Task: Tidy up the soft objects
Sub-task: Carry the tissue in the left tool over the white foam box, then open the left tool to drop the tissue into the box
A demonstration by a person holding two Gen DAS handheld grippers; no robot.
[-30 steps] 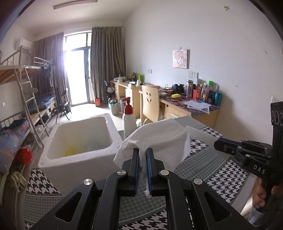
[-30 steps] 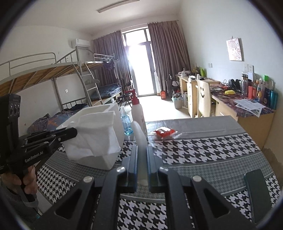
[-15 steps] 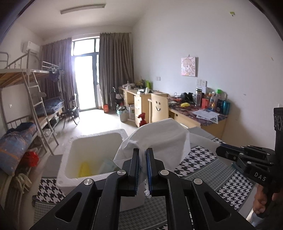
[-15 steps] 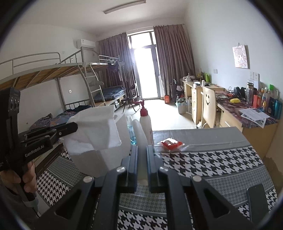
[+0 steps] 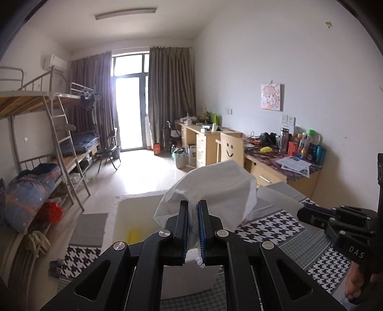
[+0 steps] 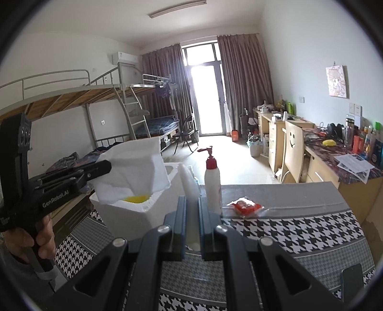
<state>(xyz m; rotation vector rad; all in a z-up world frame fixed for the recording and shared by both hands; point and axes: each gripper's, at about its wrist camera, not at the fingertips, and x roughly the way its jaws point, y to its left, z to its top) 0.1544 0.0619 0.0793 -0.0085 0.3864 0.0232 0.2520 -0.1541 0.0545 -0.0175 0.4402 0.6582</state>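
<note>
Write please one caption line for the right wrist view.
Both grippers, left and right, hold a white cloth over the foam box.

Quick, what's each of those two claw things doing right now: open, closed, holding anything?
Left gripper: closed on the white cloth.
Right gripper: closed on the same cloth's other end.

We see white walls (image 5: 239, 71) and a pale tiled floor (image 5: 143, 174). At the far end a glass balcony door (image 5: 130, 112) glares with daylight between brown curtains (image 5: 171, 95). Metal bunk beds (image 5: 47, 119) with a ladder (image 5: 64, 148) line the left; wooden desks (image 5: 203, 141) and a smiley-backed chair (image 5: 231, 149) line the right, below what seems a cartoon picture (image 5: 271, 97). An air conditioner (image 5: 54, 62) hangs high on the left, and a tube light (image 5: 125, 13) sits overhead.
</note>
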